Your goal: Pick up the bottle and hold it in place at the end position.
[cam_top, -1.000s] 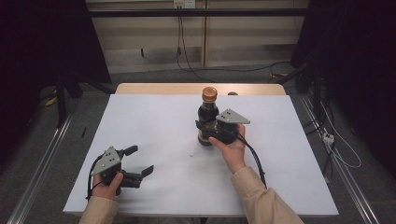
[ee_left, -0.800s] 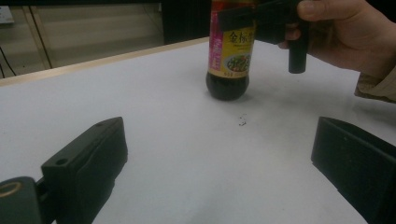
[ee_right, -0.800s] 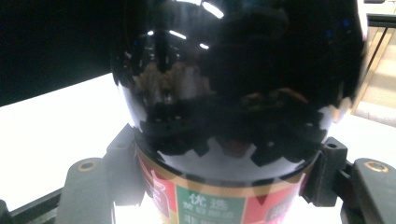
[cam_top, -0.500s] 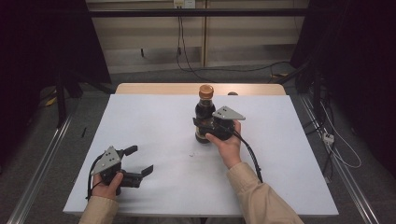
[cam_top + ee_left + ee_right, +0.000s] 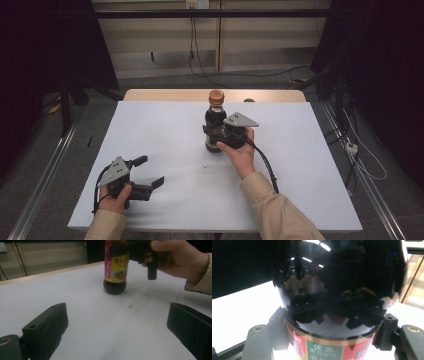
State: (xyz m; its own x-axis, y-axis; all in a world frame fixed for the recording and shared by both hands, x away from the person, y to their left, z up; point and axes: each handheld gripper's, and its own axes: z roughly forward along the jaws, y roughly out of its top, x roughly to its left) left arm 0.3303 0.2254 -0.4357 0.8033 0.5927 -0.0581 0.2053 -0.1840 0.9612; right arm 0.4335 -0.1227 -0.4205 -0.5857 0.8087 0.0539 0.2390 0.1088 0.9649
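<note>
The right tool point(image 5: 216, 134) pinches the soy sauce bottle point(image 5: 215, 122) around its labelled middle, keeping it upright mid-worktop point(image 5: 165, 125), probably to move it, while the left tool point(image 5: 147, 172) rests spread near the front edge.

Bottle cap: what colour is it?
Orange-brown, on the dark sauce bottle's cap; the high view shows it best.

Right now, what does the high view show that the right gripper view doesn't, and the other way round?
High view alone: the dark glass sauce bottle's orange cap, the open left claw resting near the white table's front edge, and both sleeves. Right gripper view alone: reflections on the bottle's glossy shoulder and green and red label panels. Both: the right claw shut on the bottle.
</note>
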